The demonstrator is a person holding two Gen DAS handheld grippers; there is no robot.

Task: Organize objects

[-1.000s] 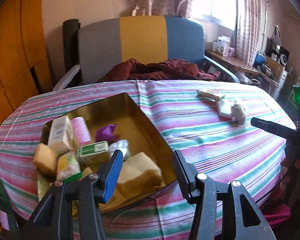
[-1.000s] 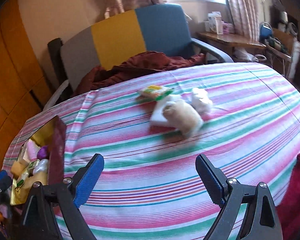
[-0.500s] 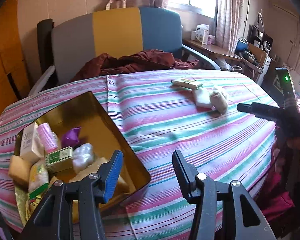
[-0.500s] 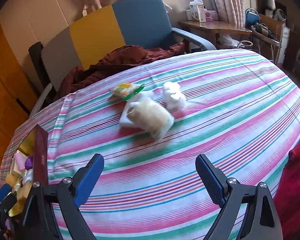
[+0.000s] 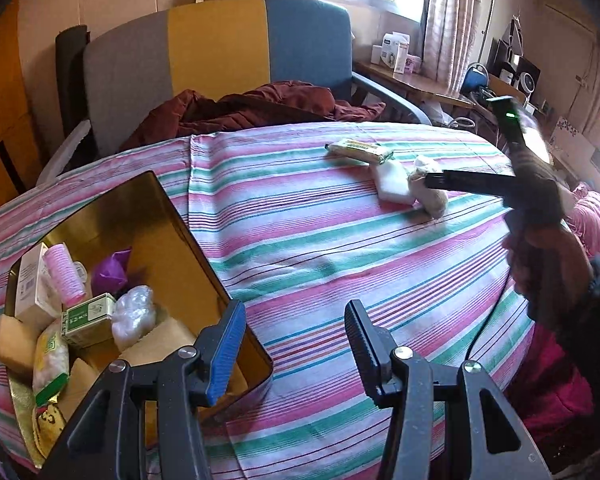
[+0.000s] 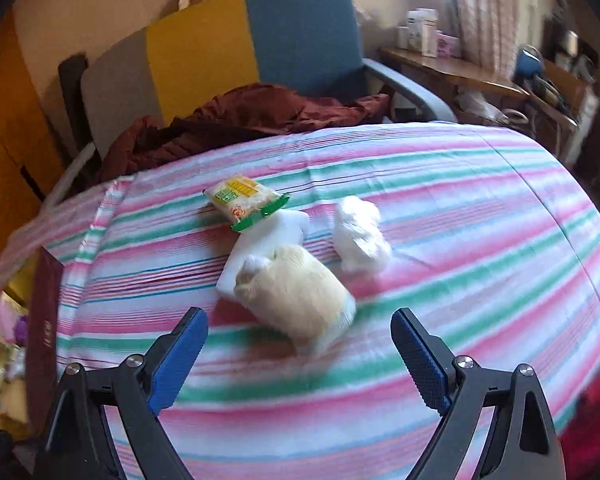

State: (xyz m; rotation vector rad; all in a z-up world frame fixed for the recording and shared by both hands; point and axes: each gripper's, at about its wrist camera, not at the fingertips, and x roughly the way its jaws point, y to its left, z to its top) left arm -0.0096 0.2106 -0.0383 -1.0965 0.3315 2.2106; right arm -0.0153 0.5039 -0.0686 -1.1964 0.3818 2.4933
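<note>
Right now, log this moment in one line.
right tongs: open, nearing cream bundle | left tongs: open, empty | gold tin: part-filled

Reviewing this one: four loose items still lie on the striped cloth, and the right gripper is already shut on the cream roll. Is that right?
Not quite. The right gripper is open, empty, short of the cream roll, as the right wrist view shows. The four items do lie loose on the striped cloth.

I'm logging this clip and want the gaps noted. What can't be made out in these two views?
- Gold tin, left wrist view: its near items are hidden behind the left claw.
- Same tin, right wrist view: cut off by the left edge, contents blurred.
- Yellow-green packet: print too small and blurred to read.
- Cream bundle: motion blur hides what it is.
</note>
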